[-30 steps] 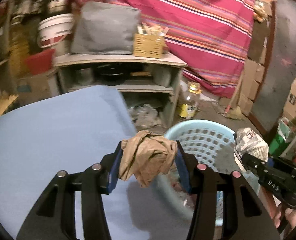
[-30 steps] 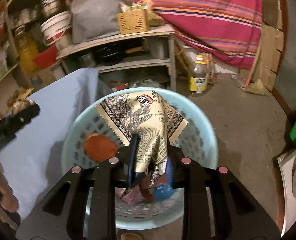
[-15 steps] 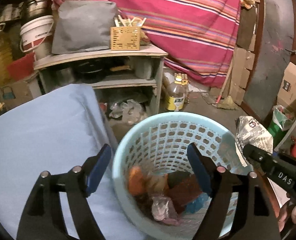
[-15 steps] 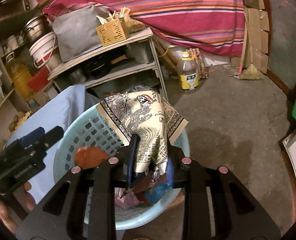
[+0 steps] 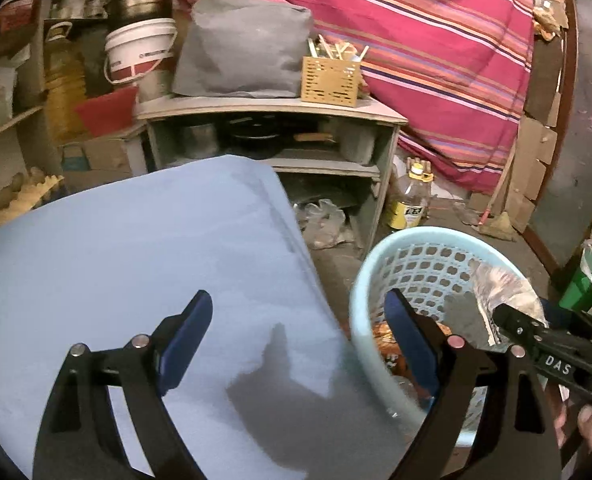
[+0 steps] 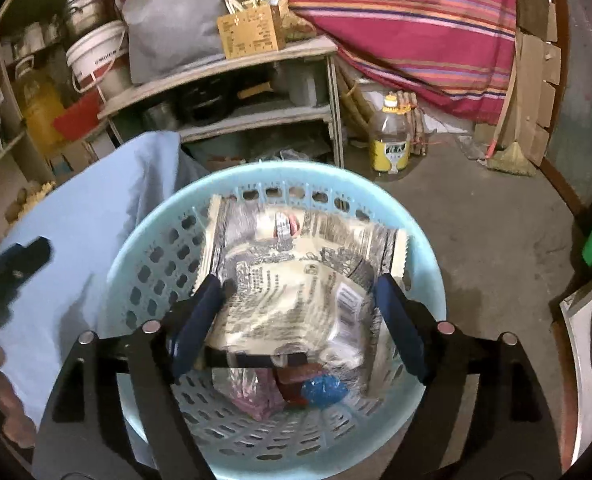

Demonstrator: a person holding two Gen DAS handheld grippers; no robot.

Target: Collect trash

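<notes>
In the left wrist view the left claw (image 5: pixel 296 340) hangs spread and empty over the edge of the blue surface (image 5: pixel 128 264), the pale blue basket (image 5: pixel 360 292) sitting at the lower right of the frame, and "DAS" reads on the right claw's body at the far right. In the right wrist view the right claw (image 6: pixel 298 316) is spread directly above the basket (image 6: pixel 144 240), with the printed wrapper (image 6: pixel 296 276) lying loose between its fingers, long axis across the frame, atop other trash; its small print is unreadable.
</notes>
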